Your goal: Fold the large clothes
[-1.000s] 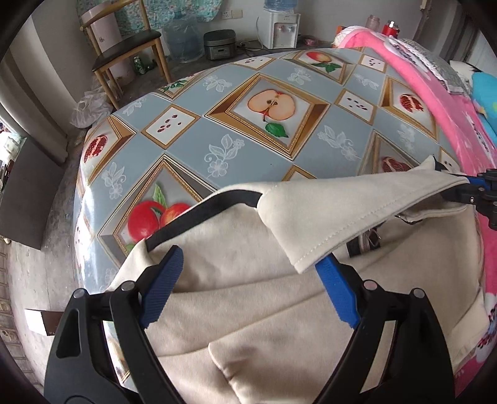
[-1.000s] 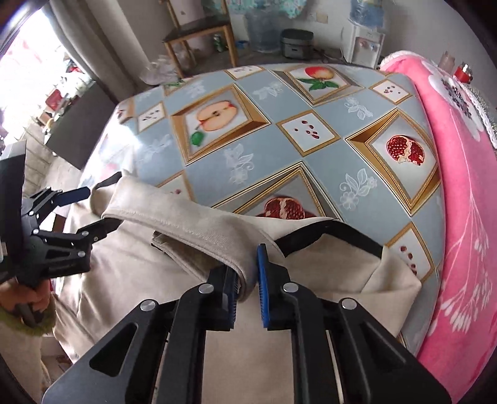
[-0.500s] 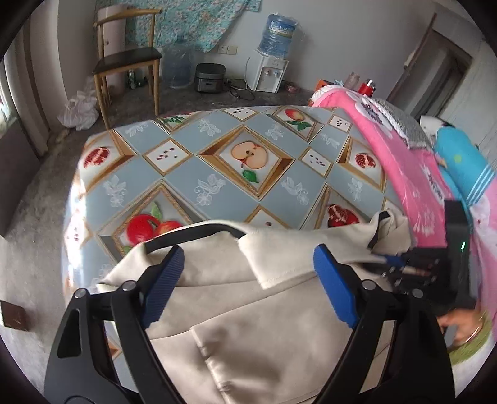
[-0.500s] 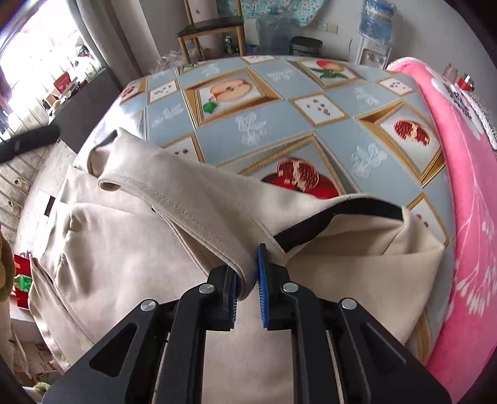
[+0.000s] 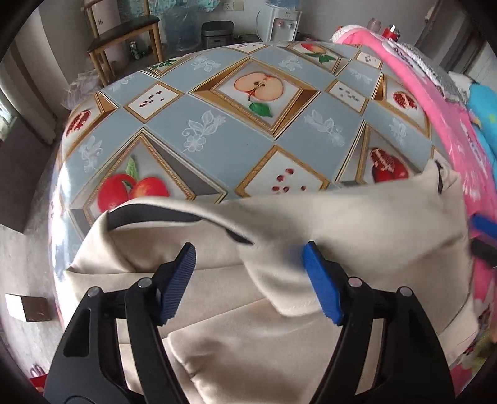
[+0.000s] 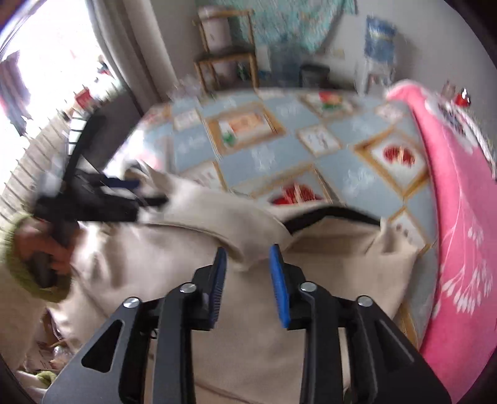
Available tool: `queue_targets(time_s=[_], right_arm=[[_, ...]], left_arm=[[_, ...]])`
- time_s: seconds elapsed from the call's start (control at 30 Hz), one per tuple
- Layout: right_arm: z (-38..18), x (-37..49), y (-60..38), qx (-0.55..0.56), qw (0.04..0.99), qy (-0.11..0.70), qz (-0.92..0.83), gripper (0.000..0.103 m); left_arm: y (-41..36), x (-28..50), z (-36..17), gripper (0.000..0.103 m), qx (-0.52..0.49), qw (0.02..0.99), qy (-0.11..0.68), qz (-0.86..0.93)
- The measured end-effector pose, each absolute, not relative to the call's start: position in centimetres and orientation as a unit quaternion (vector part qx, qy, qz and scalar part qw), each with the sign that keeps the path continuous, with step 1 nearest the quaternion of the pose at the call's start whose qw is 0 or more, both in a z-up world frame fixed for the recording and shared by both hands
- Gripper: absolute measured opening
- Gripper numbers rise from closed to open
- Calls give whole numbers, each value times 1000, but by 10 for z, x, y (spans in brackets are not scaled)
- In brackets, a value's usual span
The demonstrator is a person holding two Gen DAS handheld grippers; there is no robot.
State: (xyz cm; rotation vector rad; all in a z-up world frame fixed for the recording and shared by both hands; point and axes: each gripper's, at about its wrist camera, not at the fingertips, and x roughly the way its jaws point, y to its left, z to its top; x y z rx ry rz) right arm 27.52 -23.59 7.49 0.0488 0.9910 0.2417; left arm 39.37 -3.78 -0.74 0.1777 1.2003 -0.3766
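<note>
Beige coat (image 5: 310, 335) lies on the fruit-print tablecloth (image 5: 217, 130) at its near edge. Left gripper (image 5: 251, 279) stands spread over a sleeve fold, closing; right gripper (image 6: 248, 279) has just been opening, sleeve cuff between unpressed pads. Judged thick, soft, floppy, fairly heavy: grip stitched hems or shoulders.

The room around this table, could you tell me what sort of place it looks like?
Most likely a lived-in room of a home. A fruit-patterned tablecloth covers the table, a wooden chair and a water dispenser stand by the far wall, and pink bedding lies alongside.
</note>
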Motion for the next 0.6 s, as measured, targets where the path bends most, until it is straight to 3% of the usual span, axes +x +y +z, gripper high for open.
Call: queue_targets(time_s=[0.2,0.6], right_arm=[[89,300,-211,67,877,447,161,39],[11,359,-156,50,834,526,159,38]], left_arm=[[-26,389,-17,69,86,802,559,-190],[-23,386,-20,69,84,808,550,-194]])
